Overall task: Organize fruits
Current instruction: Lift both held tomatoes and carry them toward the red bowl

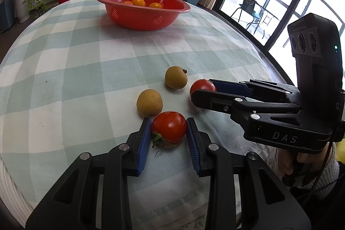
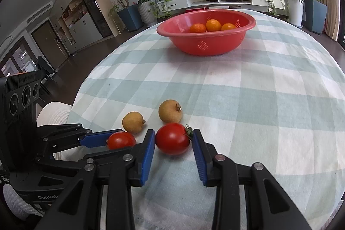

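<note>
left hand-held gripper: blue pads closed against both sides of a tomato that rests on the table; green calyx points back toward the camera.
right hand-held gripper: jaws narrowed around a second tomato; the left pad touches it, the right pad meets it at the stem side, so it is gripped, still on the cloth.
right hand-held gripper from the left wrist view: its near finger covers the lower part of the second tomato.
left hand-held gripper from the right wrist view: the near finger hides the bottom of the first tomato.
brown fruits: two round, tan-skinned ones lie loose just beyond the tomatoes, near each other but apart; kind hard to tell, possibly longans.
red basket: stands at the far side of the table, well apart from both grippers; perforated walls.
oranges: three inside the basket, lower halves hidden by its rim.
person: part of a hand and a pale knitted sleeve show behind the gripper bodies, cut off by the frame edges.
table covering: green-and-white check cloth; near edge hidden under the gripper arms.
</note>
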`<act>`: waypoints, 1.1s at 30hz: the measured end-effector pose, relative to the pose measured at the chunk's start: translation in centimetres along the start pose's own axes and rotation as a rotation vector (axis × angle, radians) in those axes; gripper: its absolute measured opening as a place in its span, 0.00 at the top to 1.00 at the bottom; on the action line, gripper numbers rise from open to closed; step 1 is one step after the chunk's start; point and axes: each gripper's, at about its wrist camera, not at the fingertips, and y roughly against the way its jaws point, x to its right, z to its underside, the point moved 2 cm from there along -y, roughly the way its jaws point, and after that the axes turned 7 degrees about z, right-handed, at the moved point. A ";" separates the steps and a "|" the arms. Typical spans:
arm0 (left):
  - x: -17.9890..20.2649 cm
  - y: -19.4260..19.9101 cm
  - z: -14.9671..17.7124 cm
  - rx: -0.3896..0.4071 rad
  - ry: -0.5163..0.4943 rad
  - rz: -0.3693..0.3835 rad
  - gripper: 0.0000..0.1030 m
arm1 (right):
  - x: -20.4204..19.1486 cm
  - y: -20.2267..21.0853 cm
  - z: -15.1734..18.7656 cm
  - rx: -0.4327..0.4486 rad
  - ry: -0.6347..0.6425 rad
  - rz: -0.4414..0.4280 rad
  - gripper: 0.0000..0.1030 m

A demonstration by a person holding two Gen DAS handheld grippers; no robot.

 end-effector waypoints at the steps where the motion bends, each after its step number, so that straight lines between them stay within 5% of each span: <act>1: 0.0 0.0 0.0 0.000 0.001 0.001 0.71 | 0.0 0.0 0.0 0.000 0.000 0.000 0.63; 33: -1.1 3.2 -1.8 0.066 0.036 -0.006 0.71 | 0.7 0.8 -0.6 0.024 -0.052 -0.023 0.63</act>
